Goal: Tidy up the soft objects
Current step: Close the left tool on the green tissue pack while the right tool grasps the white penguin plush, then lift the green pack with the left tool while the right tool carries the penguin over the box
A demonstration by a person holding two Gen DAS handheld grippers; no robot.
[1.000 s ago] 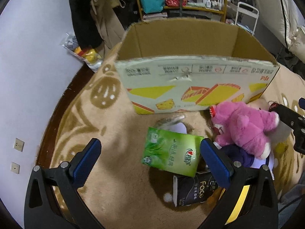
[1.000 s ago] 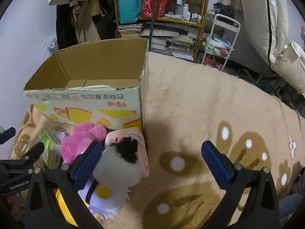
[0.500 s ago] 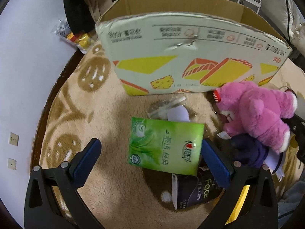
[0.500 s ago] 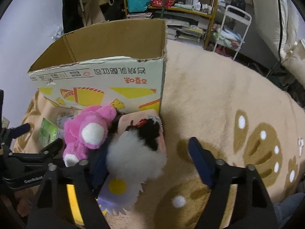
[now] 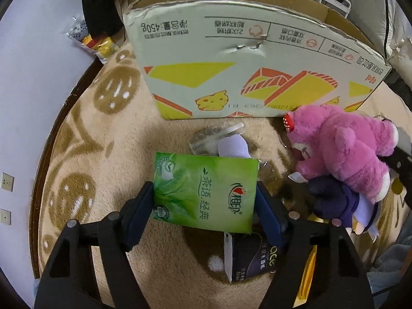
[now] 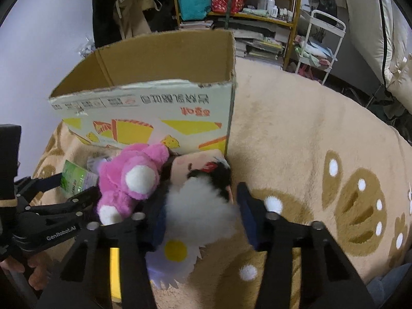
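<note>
Left claw gripping green tissue pack, long axis crosswise

Glossy plastic tissue pack, fluffy pink plush, cardboard box

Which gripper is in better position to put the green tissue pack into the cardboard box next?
The left gripper. Its two pads already press both sides of the green tissue pack, and the cardboard box stands directly ahead. The right gripper is busy around the white plush.
</note>
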